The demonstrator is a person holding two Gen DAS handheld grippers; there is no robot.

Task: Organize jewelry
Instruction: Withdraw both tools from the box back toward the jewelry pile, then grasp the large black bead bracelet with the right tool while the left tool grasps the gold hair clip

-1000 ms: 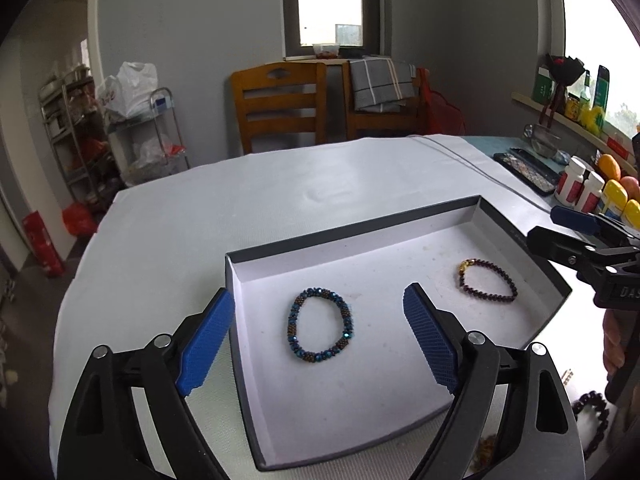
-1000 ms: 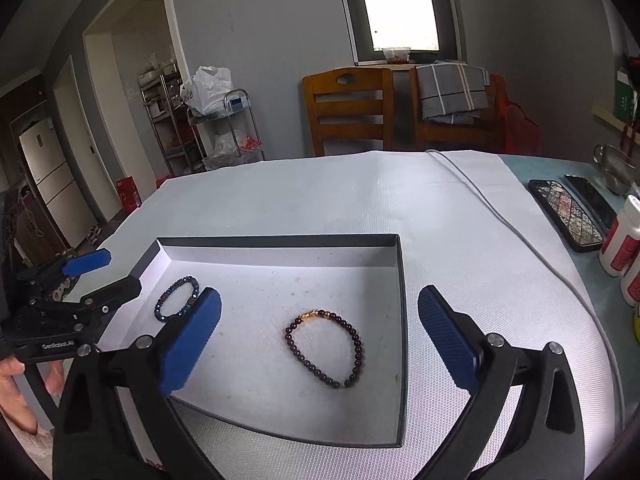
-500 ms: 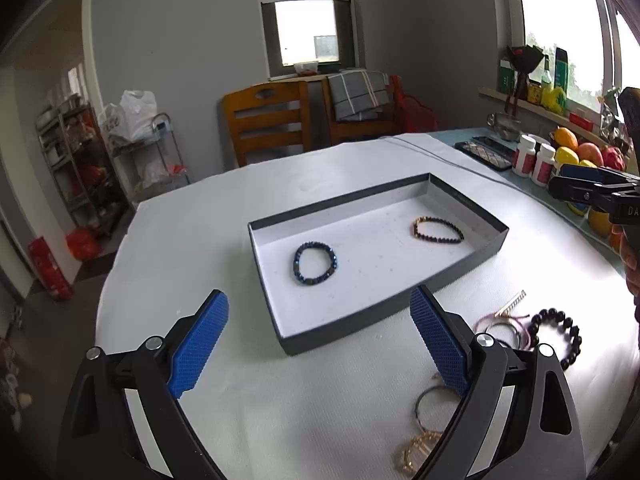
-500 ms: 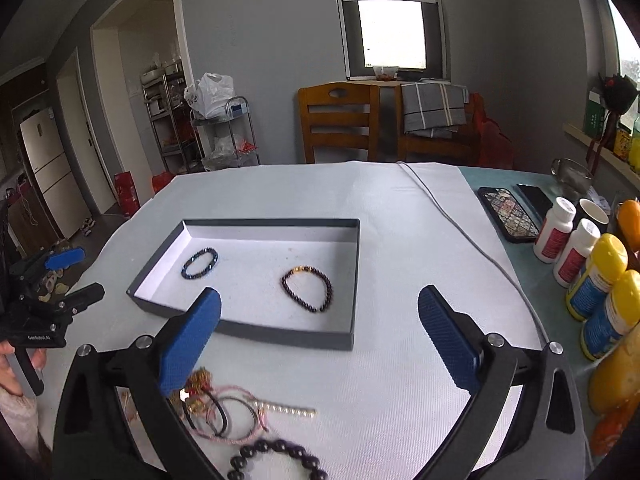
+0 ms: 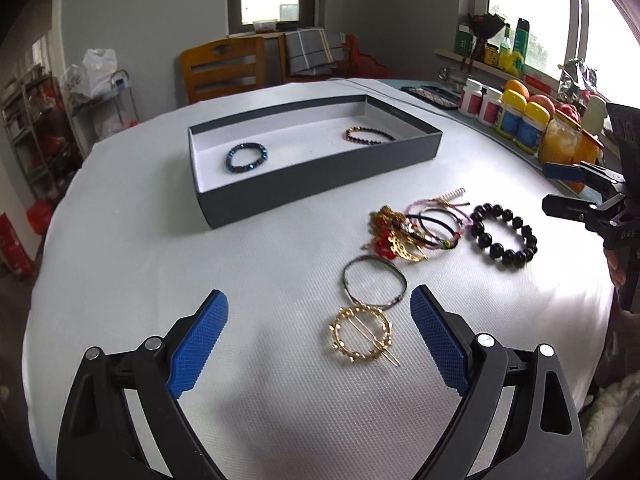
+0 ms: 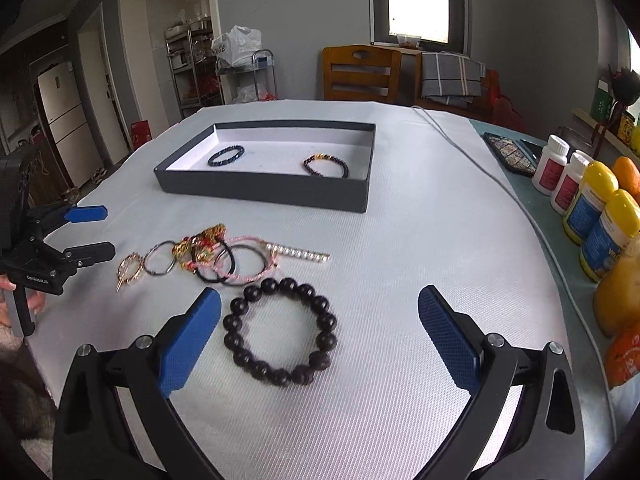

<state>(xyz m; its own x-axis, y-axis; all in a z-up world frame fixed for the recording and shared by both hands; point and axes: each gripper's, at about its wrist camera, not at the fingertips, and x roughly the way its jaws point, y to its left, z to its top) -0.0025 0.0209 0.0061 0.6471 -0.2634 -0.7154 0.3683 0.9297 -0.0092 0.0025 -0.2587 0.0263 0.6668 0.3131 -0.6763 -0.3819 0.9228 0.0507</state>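
Both grippers are above the near part of the table (image 5: 132, 264), which is covered with a white cloth.

Left gripper (image 5: 319, 322): jaws spread wide, blue pads clear of everything, nothing grasped. The gold ring-shaped hair clip (image 5: 361, 337) lies on the cloth between the pads, nearer the right-hand one, untouched. Just beyond it is a thin dark bangle (image 5: 375, 287).

Right gripper (image 6: 319, 320): jaws likewise released, empty. The black bead bracelet (image 6: 280, 330) lies flat on the cloth between the pads, close to the left-hand pad; contact cannot be told.

Remaining loose jewelry: a tangled heap of cords, hair ties and gold-and-red pieces (image 5: 416, 228) sits between the bangle and the bead bracelet, near the table's near edge. A pearl bar clip (image 6: 302, 254) lies at the heap's far side.

The grey tray (image 6: 264, 192) with white floor sits towards the table's centre, well apart from the heap. Inside it: blue bead bracelet (image 5: 246, 157) at the left end, dark red bracelet with gold bead (image 5: 369, 136) at the right end, apart from each other.

Along the right table edge: bottles with yellow caps (image 6: 608, 232) and white pill bottles (image 6: 560, 172).
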